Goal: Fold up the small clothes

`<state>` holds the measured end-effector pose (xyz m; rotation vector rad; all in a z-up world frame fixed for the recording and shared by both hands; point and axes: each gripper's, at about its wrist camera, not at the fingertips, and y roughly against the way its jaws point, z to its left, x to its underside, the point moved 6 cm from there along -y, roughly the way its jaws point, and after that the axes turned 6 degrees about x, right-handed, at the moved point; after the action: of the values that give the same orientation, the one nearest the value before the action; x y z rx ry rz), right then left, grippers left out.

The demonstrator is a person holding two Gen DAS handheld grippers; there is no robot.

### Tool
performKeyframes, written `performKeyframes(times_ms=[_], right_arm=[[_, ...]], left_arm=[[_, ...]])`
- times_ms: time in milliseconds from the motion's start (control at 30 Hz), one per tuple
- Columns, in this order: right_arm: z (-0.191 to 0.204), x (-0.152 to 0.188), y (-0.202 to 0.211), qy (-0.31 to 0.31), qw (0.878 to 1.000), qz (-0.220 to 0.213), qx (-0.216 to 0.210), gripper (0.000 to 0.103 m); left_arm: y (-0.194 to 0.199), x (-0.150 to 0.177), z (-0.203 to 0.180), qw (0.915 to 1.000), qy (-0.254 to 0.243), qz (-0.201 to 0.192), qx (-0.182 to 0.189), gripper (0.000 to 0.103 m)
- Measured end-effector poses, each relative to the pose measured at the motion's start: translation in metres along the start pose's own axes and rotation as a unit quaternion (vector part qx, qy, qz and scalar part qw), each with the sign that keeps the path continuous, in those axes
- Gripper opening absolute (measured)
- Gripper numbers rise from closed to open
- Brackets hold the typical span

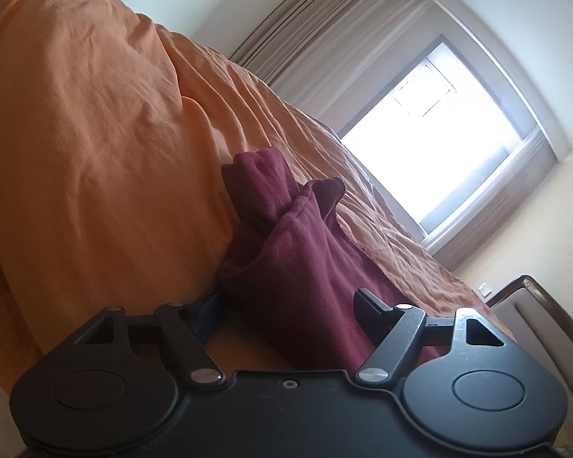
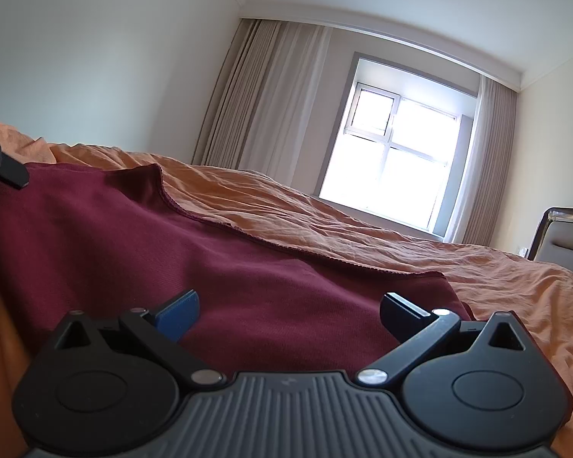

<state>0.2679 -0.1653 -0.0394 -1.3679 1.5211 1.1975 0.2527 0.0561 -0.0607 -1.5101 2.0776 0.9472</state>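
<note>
Your right gripper (image 2: pixel 288 316) sits low at the near edge of the maroon garment (image 2: pixel 164 236), its jaws spread wide with cloth lying between the blue pad (image 2: pixel 179 315) and the black finger (image 2: pixel 401 315); nothing is pinched yet. Your left gripper (image 1: pixel 286 305) is also spread wide, and bunched maroon garment (image 1: pixel 286 229) rises in the gap between its fingers, though whether either finger bears on the cloth cannot be told. In the right wrist view the tip of that left gripper shows at the far left, over the garment's left side.

The garment lies on the orange bedspread (image 2: pixel 420 244), flat across the right half, crumpled into a knot on the left.

Judging from this, the step is taking hold of the near hem. Close each gripper on a single layer, low at the edge, so you lift garment and not bedspread. On the left, pick the true corner out of the crumple first; gripping the knot will likely fold the wrinkle in. The window (image 2: pixel 393 156) and curtains (image 2: pixel 256 103) stand well beyond.
</note>
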Motion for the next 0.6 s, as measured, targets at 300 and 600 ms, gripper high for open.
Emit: performKeyframes(times_ms=[300,600], right_arm=[[0.002,-0.001,0.0,-0.002,1.0,-0.001,0.001,0.103],[0.002,-0.001,0.0,-0.008,1.0,-0.002,0.0,0.103]], left_arm=[[-0.01,-0.017,0.002,0.9995,0.028,-0.014,0.005,0.064],[-0.031,-0.028,0.008,0.9991,0.037,-0.017,-0.012,0.044]])
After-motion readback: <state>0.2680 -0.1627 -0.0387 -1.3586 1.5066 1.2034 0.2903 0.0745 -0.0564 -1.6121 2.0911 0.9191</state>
